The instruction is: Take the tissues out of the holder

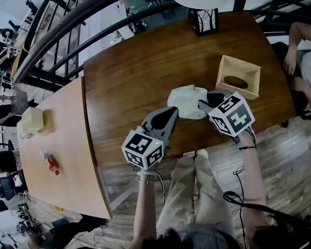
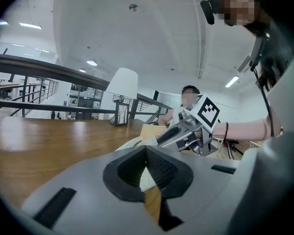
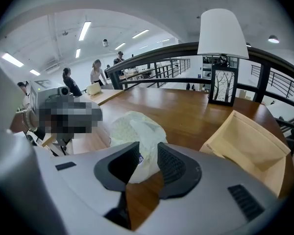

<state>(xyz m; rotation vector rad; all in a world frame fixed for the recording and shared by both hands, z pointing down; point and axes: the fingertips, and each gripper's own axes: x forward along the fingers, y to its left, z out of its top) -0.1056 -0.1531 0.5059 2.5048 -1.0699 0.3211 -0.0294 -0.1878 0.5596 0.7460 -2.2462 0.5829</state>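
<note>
A white tissue pack (image 1: 186,100) in thin plastic lies on the dark wooden table (image 1: 135,71), outside the holder. The pale wooden holder (image 1: 238,77) stands to its right, hollow side up, with the oval slot showing inside. My right gripper (image 1: 203,106) reaches the pack's right edge. In the right gripper view its jaws (image 3: 148,148) stand apart with the pack's plastic (image 3: 132,126) between them, and the holder (image 3: 245,141) sits to the right. My left gripper (image 1: 172,111) rests at the pack's near left edge; its pads (image 2: 159,168) meet at the tip.
A lamp (image 1: 205,19) stands at the table's far edge by a black railing. A lighter table (image 1: 57,139) to the left carries a small box (image 1: 32,119) and a red item (image 1: 52,164). A seated person's arm (image 1: 300,45) is at the right.
</note>
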